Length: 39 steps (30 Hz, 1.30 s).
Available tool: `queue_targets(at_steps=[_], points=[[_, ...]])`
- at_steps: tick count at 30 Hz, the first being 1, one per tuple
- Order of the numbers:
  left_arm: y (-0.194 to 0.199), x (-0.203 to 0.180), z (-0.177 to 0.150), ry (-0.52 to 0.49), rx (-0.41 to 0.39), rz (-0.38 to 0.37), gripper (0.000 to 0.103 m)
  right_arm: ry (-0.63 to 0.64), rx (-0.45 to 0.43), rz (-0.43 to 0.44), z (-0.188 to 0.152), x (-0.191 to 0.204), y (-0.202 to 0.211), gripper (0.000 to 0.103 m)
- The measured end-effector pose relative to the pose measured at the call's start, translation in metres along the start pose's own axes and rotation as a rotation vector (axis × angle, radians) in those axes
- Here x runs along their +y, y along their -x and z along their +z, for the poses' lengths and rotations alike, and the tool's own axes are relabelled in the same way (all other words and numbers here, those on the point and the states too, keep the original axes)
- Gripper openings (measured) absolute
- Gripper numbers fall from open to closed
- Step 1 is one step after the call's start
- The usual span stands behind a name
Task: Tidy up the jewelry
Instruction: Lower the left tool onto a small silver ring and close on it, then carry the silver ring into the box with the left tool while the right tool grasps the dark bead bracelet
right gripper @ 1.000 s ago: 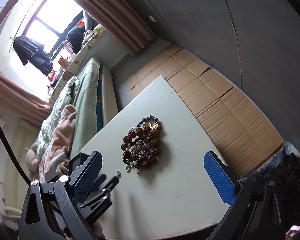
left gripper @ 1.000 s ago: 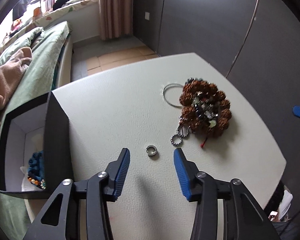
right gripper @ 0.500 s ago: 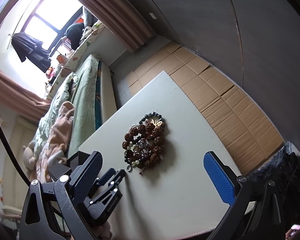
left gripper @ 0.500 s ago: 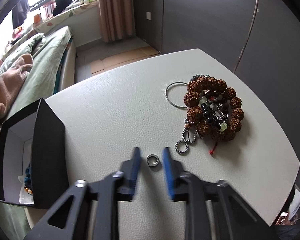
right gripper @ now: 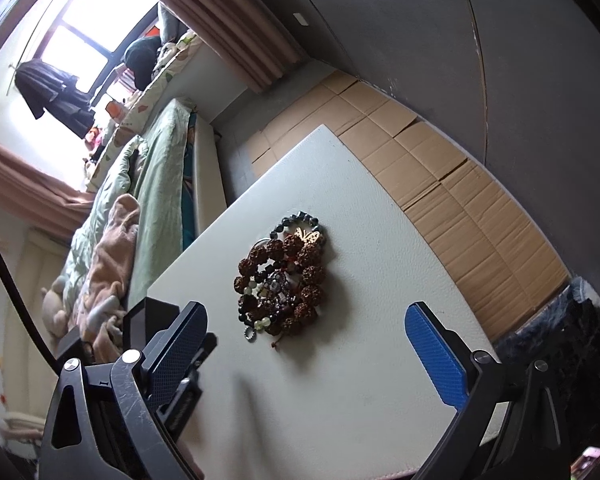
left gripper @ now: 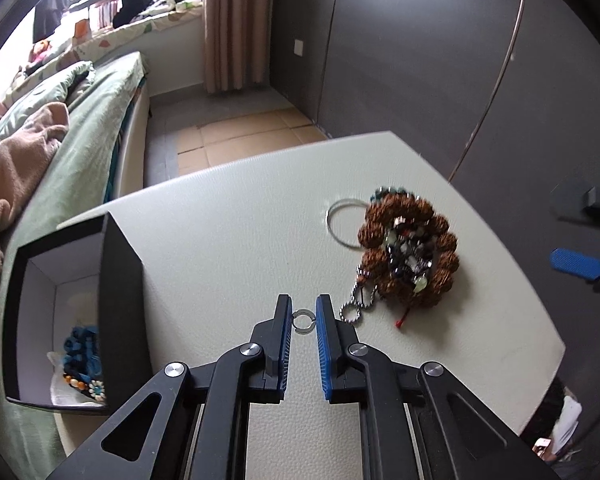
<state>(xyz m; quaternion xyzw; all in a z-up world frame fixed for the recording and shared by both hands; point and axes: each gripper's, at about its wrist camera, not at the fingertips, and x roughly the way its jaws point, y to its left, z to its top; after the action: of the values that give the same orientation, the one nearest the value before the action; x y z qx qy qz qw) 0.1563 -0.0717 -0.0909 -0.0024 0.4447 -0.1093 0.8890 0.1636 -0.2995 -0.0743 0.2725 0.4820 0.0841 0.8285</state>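
So the left gripper [left gripper: 303,318] has gone from wide open a second ago to pinched right in on the ring [left gripper: 303,321], pads touching both sides, and it looks clear of the table [left gripper: 228,240] now, so I'd guess it's headed for the box [left gripper: 120,280] on the left. The ring's a tiny plain silver band with a split in it, sitting upright between the tips. Right gripper [right gripper: 312,344] just hangs there spread wide, nothing in it, near the bead pile [right gripper: 282,276]
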Motion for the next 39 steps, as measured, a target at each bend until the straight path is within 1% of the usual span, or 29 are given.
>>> queue_targets(at_steps=[2,6,8,11,12,14,19,22,23,26,28,30,32,34,36,39], points=[[0.005,0.003,0.003,0.010,-0.013,-0.007,0.013,-0.012,0.007,0.008,0.001,-0.002,-0.004,0.086],[0.016,0.009,0.008,0.035,-0.042,-0.023,0.013,-0.035,0.037,0.032,0.003,-0.003,-0.016,0.081],[0.021,0.013,0.009,0.046,-0.051,-0.030,0.013,-0.039,0.052,0.041,0.005,-0.002,-0.024,0.074],[0.028,0.019,0.011,0.061,-0.067,-0.033,0.013,-0.033,0.068,0.028,0.005,0.003,-0.036,0.069],[0.030,0.021,0.011,0.067,-0.071,-0.037,0.013,-0.031,0.074,0.031,0.005,0.005,-0.041,0.067],[0.034,0.025,0.012,0.077,-0.077,-0.043,0.013,-0.021,0.087,0.054,0.005,0.011,-0.047,0.062],[0.038,0.037,0.015,0.094,-0.088,-0.054,0.013,0.028,0.116,0.086,-0.001,0.035,-0.062,0.061],[0.042,0.043,0.017,0.103,-0.094,-0.059,0.013,0.065,0.134,0.097,-0.003,0.051,-0.071,0.053],[0.043,0.045,0.017,0.107,-0.095,-0.060,0.013,0.078,0.142,0.094,-0.004,0.055,-0.074,0.050],[0.047,0.050,0.019,0.122,-0.102,-0.066,0.013,0.102,0.169,0.075,-0.008,0.062,-0.084,0.050],[0.051,0.053,0.019,0.131,-0.109,-0.069,0.013,0.119,0.179,0.047,-0.009,0.065,-0.090,0.048],[0.054,0.056,0.019,0.137,-0.115,-0.070,0.013,0.145,0.181,0.012,-0.010,0.069,-0.095,0.042],[0.057,0.059,0.019,0.146,-0.120,-0.069,0.013,0.159,0.186,-0.003,-0.012,0.071,-0.098,0.023],[0.060,0.061,0.018,0.155,-0.122,-0.068,0.013,0.163,0.190,-0.022,-0.013,0.069,-0.100,0.012],[0.063,0.064,0.018,0.161,-0.124,-0.067,0.013,0.158,0.190,-0.020,-0.012,0.066,-0.100,0.010],[0.069,0.068,0.016,0.163,-0.131,-0.063,0.013,0.139,0.175,-0.012,-0.011,0.061,-0.093,0.010]])
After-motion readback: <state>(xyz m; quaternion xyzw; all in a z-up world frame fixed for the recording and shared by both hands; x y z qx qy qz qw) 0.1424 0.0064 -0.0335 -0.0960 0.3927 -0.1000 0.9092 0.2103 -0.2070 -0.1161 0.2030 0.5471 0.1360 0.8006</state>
